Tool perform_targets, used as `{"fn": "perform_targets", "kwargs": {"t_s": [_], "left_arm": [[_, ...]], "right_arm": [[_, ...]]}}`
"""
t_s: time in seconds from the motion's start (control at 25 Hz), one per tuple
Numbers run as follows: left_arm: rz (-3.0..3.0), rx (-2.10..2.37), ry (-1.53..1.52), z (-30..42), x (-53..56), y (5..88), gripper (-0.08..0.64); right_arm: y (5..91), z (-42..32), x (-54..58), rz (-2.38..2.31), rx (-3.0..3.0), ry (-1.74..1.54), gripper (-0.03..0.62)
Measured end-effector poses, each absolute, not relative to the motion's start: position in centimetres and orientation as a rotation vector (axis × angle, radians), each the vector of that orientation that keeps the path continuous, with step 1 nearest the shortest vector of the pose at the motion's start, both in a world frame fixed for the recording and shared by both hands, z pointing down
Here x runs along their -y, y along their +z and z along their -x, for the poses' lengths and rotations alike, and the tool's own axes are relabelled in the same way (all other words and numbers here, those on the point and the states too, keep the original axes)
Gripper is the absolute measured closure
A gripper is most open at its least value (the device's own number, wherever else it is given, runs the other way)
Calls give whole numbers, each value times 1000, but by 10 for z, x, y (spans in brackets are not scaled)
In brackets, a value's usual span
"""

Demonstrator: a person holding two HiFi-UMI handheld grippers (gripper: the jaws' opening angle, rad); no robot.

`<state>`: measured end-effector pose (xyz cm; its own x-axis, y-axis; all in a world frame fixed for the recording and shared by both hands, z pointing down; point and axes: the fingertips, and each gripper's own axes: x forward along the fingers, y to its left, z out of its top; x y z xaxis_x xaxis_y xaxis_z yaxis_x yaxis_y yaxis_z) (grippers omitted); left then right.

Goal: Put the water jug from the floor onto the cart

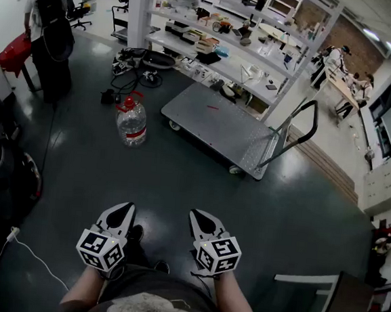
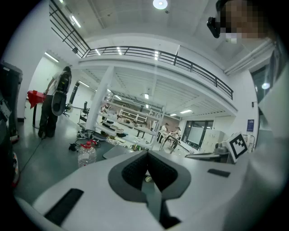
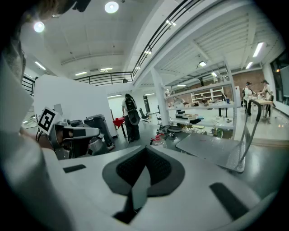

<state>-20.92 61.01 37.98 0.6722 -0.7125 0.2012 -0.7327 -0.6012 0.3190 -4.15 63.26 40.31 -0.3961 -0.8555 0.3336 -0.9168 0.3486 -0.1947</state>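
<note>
Presently both tools sit low by the person's body, well short of the work. Left gripper [image 1: 124,210] and right gripper [image 1: 200,218]: jaws clenched together, nothing between them. Water jug [image 1: 132,120] stands upright on the floor [image 1: 179,184], near the cart [image 1: 218,127] but apart from it. Recommended: close in, part the jaws before reaching, and grip near the red cap [image 1: 126,104]. Steady the body with the other tool and set the jug down well inside the deck edge.
</note>
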Motion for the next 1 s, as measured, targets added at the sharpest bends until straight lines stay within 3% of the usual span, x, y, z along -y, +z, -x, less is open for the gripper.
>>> {"fn": "perform_targets", "kwargs": {"t_s": [0.52, 1.0], "left_arm": [[-2563, 1103, 58, 189, -627, 369, 552], [-2506, 1174, 83, 215, -633, 378, 552]], "right_arm": [[406, 27, -658, -1630, 2427, 540, 601], [422, 32, -650, -1680, 2439, 666, 601]]}}
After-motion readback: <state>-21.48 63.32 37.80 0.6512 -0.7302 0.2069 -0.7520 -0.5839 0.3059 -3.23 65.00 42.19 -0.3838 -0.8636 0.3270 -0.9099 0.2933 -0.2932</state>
